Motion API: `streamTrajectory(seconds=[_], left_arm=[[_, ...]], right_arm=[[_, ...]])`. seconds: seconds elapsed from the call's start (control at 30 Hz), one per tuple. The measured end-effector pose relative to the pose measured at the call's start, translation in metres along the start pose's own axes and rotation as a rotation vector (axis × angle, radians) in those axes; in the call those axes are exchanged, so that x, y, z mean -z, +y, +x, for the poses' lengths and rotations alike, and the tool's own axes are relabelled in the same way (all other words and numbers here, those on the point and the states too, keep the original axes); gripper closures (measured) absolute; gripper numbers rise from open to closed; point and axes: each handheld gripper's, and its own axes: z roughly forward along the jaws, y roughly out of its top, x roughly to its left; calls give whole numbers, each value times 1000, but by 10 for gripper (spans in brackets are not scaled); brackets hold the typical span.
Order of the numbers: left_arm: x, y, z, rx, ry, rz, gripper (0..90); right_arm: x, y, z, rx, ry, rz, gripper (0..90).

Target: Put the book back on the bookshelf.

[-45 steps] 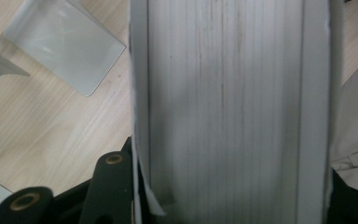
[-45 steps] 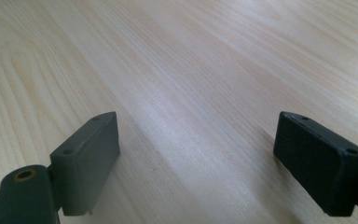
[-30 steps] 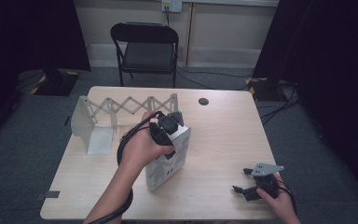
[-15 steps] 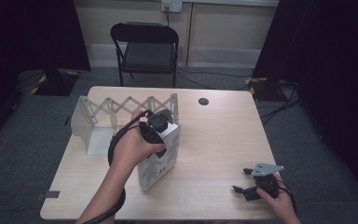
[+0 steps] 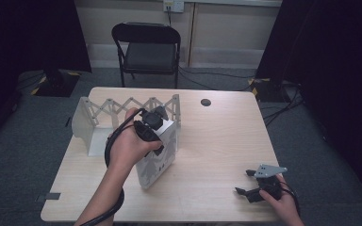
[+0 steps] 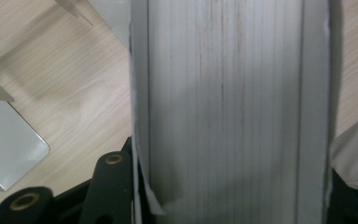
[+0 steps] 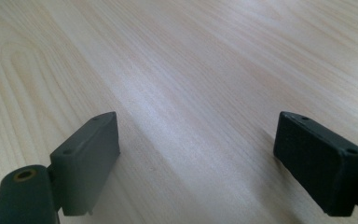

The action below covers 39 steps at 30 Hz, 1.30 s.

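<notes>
holding a thick white book [image 5: 156, 153] w/ the left gripper [image 5: 152, 123], jaws clamped on both covers, page edges facing up in the left gripper view [image 6: 223, 107]. standing near mid table [image 5: 217, 141], tilted, bottom corner on the wood, just beside the white fold-out rack [image 5: 122, 110]. looks like getting put into that rack.

could go wrong:
- could slip out, b/c heavy and held only at the top end, smooth covers.
- could bump the rack's end wall [image 5: 175, 107] and push it or fold it up, b/c thin zig-zag bars, light, not fixed down.
- could flop open or bend a cover corner; one thin cover edge already curling near the jaw [image 6: 151, 205].
- could tip flat onto the table if let go too soon, b/c leaning now.
- no help from the right gripper [image 5: 247, 188] if falling: resting well apart at the near right corner, jaws spread wide w/ bare wood between [image 7: 191, 154].

stuff + shapes:
- book: blocky, white glossy cover w/ small dark print, pages pale grey w/ fine lines, papery.
- rack: white, flat end plates w/ round corners [image 6: 9, 144], criss-cross slats, prob hard metal or plastic.
- table: light wood grain, smooth, a bit shiny, small round dark cap [image 5: 206, 102] near the far edge.
- jaws: black, boxy, matte.
</notes>
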Motion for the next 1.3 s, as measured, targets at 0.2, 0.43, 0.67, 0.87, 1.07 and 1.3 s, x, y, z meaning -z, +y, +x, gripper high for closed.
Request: streamTrajectory(seconds=[0.2,0.43,0.67,0.87,1.07,1.3], left_arm=[[1,-1,6,25,-1,4,528],[2,-4,11,57,-1,4,528],[3,-6,18,86,14,8,528],[2,-4,20,130,11,1,528],[1,-1,21,152,20,5,528],[0,2,23,176,26,-2,528]], right_arm=[[0,0,0,0,0,0,138],[0,0,0,-1,0,1,138],[0,0,0,-1,0,1,138],[0,0,0,0,0,0,138],[0,0,0,0,0,0,137],[0,0,0,-2,0,0,138]])
